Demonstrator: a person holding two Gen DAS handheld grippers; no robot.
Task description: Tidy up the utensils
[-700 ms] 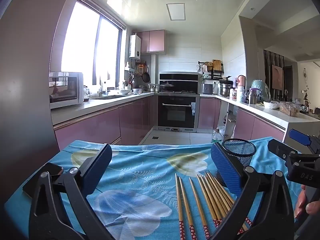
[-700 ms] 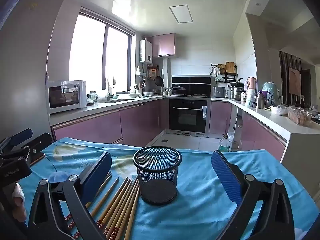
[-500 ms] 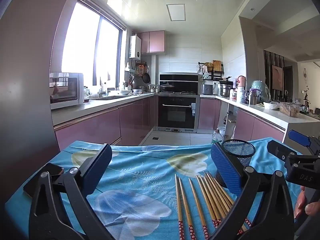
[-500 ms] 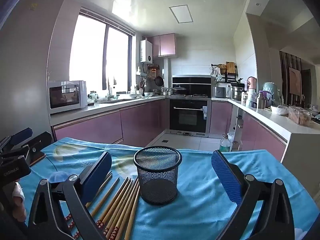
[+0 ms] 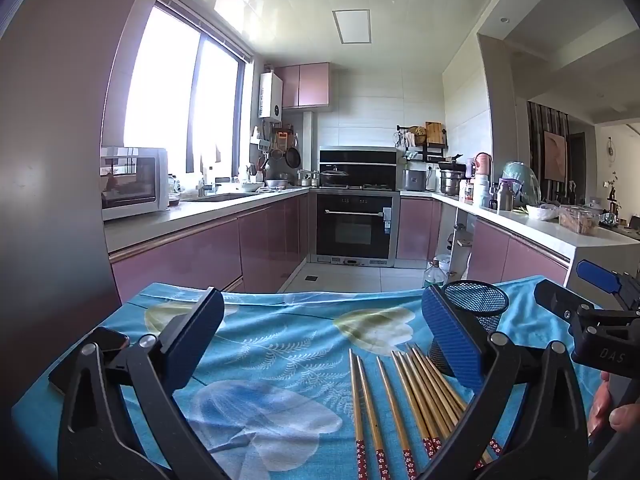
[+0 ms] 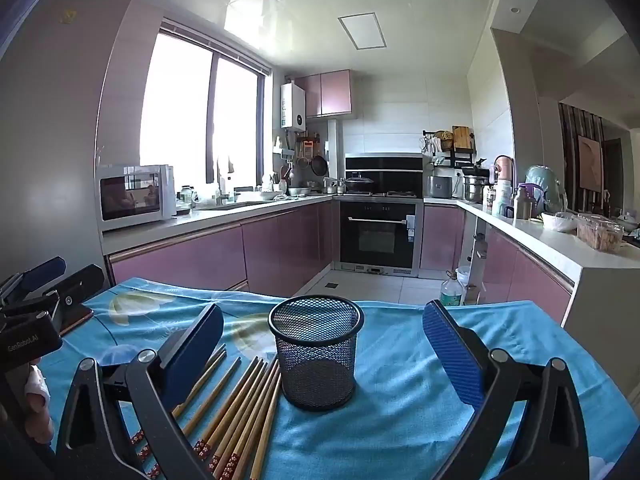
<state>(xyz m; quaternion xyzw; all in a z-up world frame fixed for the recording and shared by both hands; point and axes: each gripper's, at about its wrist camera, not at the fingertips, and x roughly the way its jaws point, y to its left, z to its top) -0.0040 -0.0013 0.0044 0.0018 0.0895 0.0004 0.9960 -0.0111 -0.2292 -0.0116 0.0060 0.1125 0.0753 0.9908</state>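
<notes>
Phone (image 5: 90, 354) in left view only

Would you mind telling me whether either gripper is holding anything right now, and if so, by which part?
Nothing is held. The left gripper and right gripper are both open and empty; the chopsticks lie on the tablecloth beside the mesh cup.

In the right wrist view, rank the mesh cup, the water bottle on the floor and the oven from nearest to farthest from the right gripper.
1. Mesh cup: on the blue cloth, just ahead between the open right gripper fingers.
2. Water bottle: on the floor past the table's far edge, right of centre.
3. Oven: built into the back wall cabinets.
</notes>
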